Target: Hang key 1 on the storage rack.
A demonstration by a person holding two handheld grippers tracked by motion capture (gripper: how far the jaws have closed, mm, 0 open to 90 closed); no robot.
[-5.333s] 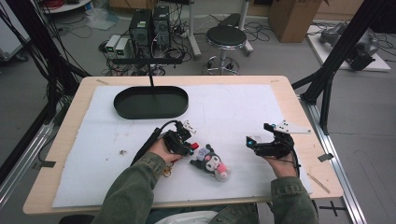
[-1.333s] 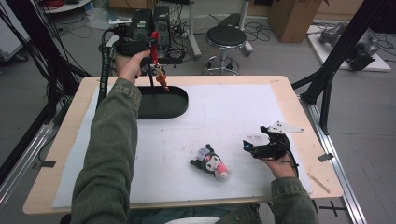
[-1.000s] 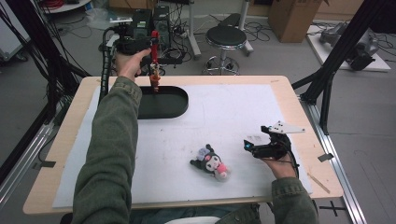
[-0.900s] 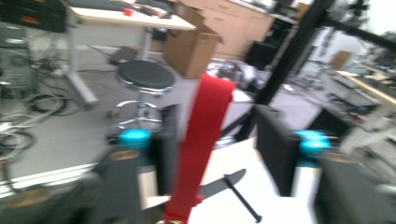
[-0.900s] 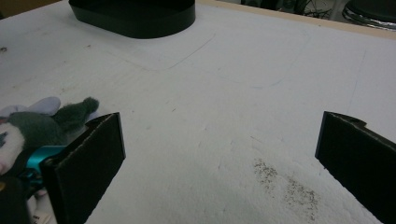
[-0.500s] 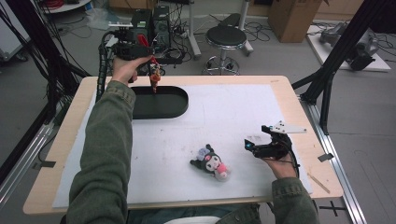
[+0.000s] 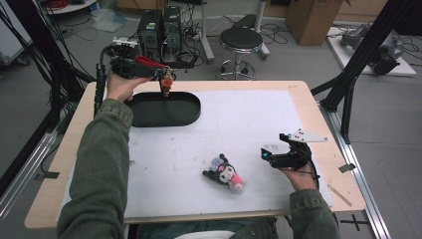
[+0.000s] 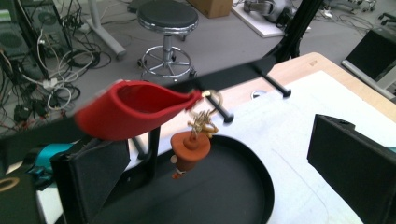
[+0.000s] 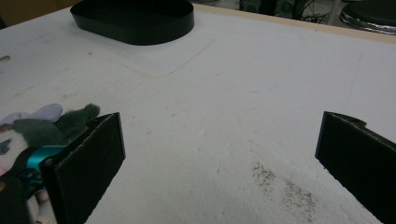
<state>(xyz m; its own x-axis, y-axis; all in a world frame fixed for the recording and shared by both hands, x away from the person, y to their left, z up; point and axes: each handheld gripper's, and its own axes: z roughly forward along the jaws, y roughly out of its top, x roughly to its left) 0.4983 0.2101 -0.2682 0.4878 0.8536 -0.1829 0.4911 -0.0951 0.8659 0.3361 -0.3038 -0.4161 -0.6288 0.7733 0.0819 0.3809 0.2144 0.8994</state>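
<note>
A keychain with a red strap (image 7: pixel 148 62) and a small brown figure (image 7: pixel 167 82) hangs over the black oval tray (image 7: pixel 144 118). In the left gripper view its gold ring sits by a peg of the black rack bar (image 8: pixel 243 74). The red strap (image 8: pixel 135 109) reaches back toward one jaw and the brown figure (image 8: pixel 189 151) dangles below. My left gripper (image 8: pixel 215 140) has just been opening. Its jaws stand wide, with the strap between them and no pad pressing on it. My right gripper (image 7: pixel 266 153) rests open, just right of a dark plush toy (image 7: pixel 226 174).
The white mat (image 7: pixel 249 124) covers most of the tabletop. The rack's post rises from the tray's far side. In the right gripper view the plush toy (image 9: pixel 42 121) lies beside one jaw and the tray (image 9: pixel 135 28) is far off. A stool (image 7: pixel 241 40) stands beyond the table.
My left hand has drawn back to the left from the rack, and the red strap now lies level instead of hanging straight down. The right gripper and the plush toy have not moved.
</note>
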